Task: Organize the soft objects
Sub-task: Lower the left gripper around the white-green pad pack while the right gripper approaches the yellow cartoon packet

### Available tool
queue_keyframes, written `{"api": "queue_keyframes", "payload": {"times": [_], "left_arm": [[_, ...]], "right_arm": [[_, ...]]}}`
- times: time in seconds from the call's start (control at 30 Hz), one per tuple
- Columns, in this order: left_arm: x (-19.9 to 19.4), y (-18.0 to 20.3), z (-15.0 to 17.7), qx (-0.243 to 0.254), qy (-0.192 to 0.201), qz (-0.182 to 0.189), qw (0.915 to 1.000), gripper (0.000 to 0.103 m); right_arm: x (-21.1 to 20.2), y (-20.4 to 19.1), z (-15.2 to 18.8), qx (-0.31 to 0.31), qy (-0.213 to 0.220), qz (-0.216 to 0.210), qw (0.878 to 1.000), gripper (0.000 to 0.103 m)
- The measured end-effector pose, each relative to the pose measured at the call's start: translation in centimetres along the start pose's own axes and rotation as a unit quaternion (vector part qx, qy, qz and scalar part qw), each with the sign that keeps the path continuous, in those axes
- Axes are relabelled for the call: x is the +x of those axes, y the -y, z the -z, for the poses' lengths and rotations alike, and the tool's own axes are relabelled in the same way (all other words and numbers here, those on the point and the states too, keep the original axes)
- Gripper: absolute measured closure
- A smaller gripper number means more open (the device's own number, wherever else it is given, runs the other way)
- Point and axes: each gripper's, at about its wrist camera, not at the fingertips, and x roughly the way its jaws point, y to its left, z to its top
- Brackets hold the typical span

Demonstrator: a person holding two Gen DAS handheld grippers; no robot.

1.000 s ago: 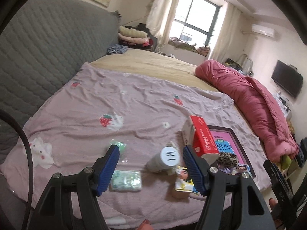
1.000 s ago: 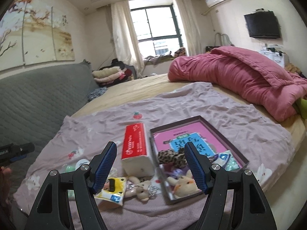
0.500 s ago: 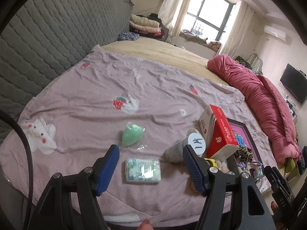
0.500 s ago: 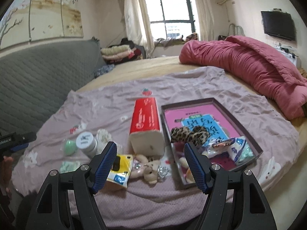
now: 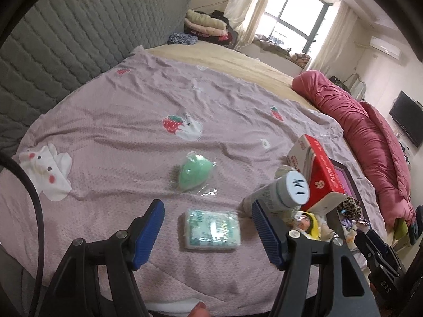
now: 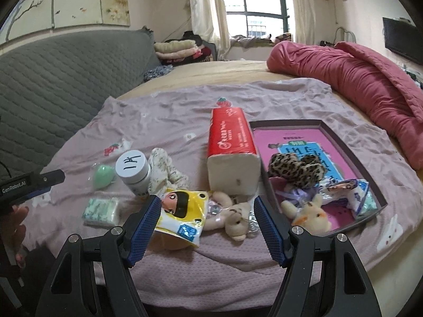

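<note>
My left gripper (image 5: pixel 208 231) hangs open over a small green tissue pack (image 5: pixel 211 225) on the mauve bed sheet, without touching it. Just beyond lies a wrapped green sponge (image 5: pixel 194 173). My right gripper (image 6: pixel 207 225) is open too, above a yellow doll packet (image 6: pixel 182 212) and a small beige teddy (image 6: pixel 236 220). A red tissue pack (image 6: pixel 232 148) lies beside a dark tray (image 6: pixel 370 174) that holds a leopard-print piece (image 6: pixel 296 167), a plush toy (image 6: pixel 310 215) and a wrapped packet (image 6: pixel 351 192). A white-capped bottle (image 6: pixel 133 173) and a floral cloth (image 6: pixel 164 170) rest left of the red pack.
A grey quilted headboard (image 5: pixel 66 39) borders the bed on the left. A rolled pink duvet (image 6: pixel 357 79) lies along the right side. Folded clothes (image 6: pixel 177 49) are stacked at the far end near the window. The left gripper's body (image 6: pixel 23 185) shows at the right wrist view's left edge.
Both grippers have come down and closer to the bed. The tissue pack now sits between the left fingers, and the doll packet and teddy between the right ones. Jaw width is unchanged.
</note>
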Motion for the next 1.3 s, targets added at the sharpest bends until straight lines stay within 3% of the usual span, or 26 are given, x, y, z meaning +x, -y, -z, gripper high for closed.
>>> {"api": "queue_keyframes", "payload": {"times": [0.5,0.83,1.3], "left_arm": [[3.7,-1.6,0.0,-0.013,-0.021,-0.003,0.9997,0.035],[5.1,-0.9,0.8,0.005,-0.035,-0.001,0.9994,0.035],[6.1,2.5,2.9,0.073,-0.062,0.010,0.9953,0.035]], "right_arm": [[3.4,-2.0,0.7,-0.016,-0.031,-0.016,0.999,0.029],[5.6,-2.5,0.8,-0.009,-0.052,-0.022,0.998,0.029],[10.8,-3.4,0.8,-0.009,-0.105,-0.009,0.994,0.029]]}}
